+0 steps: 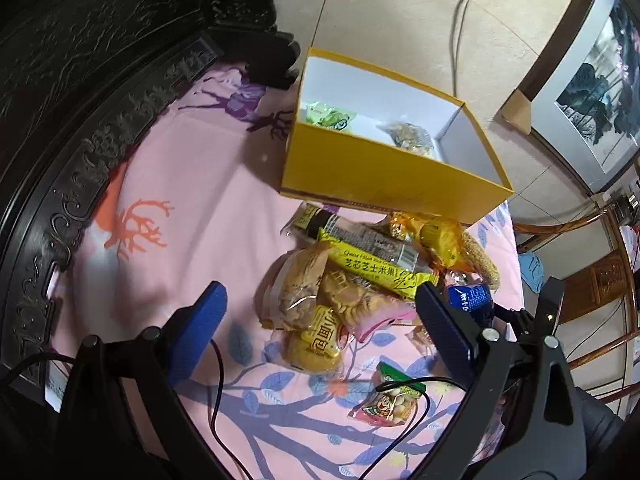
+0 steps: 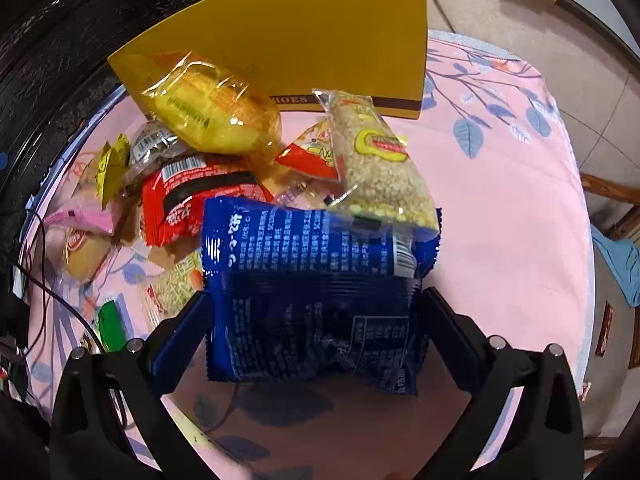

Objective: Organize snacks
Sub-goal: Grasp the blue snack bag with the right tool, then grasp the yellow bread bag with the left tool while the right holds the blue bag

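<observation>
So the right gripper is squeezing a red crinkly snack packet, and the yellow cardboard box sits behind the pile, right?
Not red: the right gripper is squeezing a blue crinkly snack packet, as the right wrist view shows. The yellow cardboard box does sit behind the pile.

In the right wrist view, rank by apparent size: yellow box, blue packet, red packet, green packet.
1. Yellow box
2. Blue packet, enlarged by nearness, held in the right claw; it may rival the box
3. Red packet
4. Green packet, partly hidden

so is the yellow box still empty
No, the yellow box already holds a green packet and a clear bag of snacks.
</observation>
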The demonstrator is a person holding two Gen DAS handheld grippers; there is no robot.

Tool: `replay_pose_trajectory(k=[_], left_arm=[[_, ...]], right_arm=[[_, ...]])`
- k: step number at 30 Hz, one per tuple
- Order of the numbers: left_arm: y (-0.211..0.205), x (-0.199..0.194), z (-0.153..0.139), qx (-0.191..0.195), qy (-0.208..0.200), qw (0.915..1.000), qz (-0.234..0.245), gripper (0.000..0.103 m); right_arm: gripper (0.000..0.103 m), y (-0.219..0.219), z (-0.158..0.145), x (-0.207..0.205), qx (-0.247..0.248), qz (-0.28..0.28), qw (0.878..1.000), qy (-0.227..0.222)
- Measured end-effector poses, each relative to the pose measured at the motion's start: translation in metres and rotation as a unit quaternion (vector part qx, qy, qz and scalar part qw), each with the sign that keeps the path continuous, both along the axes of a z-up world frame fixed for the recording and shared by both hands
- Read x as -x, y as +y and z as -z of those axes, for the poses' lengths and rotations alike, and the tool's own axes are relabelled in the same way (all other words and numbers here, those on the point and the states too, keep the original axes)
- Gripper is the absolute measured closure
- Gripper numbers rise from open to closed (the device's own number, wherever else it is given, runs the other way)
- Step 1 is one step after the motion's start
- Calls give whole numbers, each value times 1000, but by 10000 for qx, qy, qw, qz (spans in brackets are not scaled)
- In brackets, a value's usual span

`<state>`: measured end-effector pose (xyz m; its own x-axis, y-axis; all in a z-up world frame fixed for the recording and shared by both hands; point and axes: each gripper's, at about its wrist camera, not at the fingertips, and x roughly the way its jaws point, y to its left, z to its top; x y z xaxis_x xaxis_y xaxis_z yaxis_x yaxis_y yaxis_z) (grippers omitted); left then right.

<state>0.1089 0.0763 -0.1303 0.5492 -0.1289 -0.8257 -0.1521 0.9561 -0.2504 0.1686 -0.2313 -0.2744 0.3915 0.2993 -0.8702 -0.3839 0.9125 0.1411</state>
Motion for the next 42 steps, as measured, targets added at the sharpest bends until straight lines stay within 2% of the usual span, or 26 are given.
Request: replay_pose_trajectory(k=[5, 7, 8, 9, 12, 14, 18, 22, 24, 29, 30, 35, 39, 42], left_arm=[[-1, 1, 0, -21, 12, 10000, 9, 6], [0, 2, 0, -36, -5, 10000, -7, 6], [1, 2, 0, -42, -5, 10000, -27, 6], [2, 2, 0, -43, 2, 10000, -50, 6], [7, 2, 2, 8, 28, 9999, -114, 6], [10, 2, 3, -54, 22, 9999, -131, 6], [13, 3, 14, -380, -12, 9993, -53, 6], [0, 4, 44, -822, 305, 9952, 444, 6], [-9, 5, 57, -869, 382, 9933, 658, 6], [-34, 3, 92, -917, 661, 9884, 1012, 7], [-37, 2, 96, -935, 681, 9877, 1049, 9], [-42, -11, 125, -879, 949, 9847, 1168, 32], [-41, -14, 130, -785, 944, 9855, 1173, 35], [-41, -9, 126, -691, 886, 9856, 1262, 44]], right_arm=[[1, 8, -2, -3, 191, 29, 9994, 301], [6, 7, -4, -3, 237, 41, 9991, 351], [13, 6, -4, -3, 261, 39, 9991, 341], [26, 5, -6, -1, 290, 63, 9990, 322], [34, -4, -8, 4, 184, 153, 9989, 404], [36, -6, -9, 13, 184, 147, 9990, 379], [36, -18, -20, 24, -178, 331, 9988, 327], [36, -23, -38, 38, -585, 446, 9970, 222], [36, -22, -47, 44, -822, 510, 9951, 213], [35, -19, -53, 46, -1002, 713, 9920, 291], [35, -19, -53, 47, -1053, 756, 9910, 321], [35, -20, -56, 52, -1096, 796, 9902, 346], [35, -18, -58, 51, -1098, 766, 9905, 322], [35, -18, -60, 51, -1142, 767, 9900, 306]])
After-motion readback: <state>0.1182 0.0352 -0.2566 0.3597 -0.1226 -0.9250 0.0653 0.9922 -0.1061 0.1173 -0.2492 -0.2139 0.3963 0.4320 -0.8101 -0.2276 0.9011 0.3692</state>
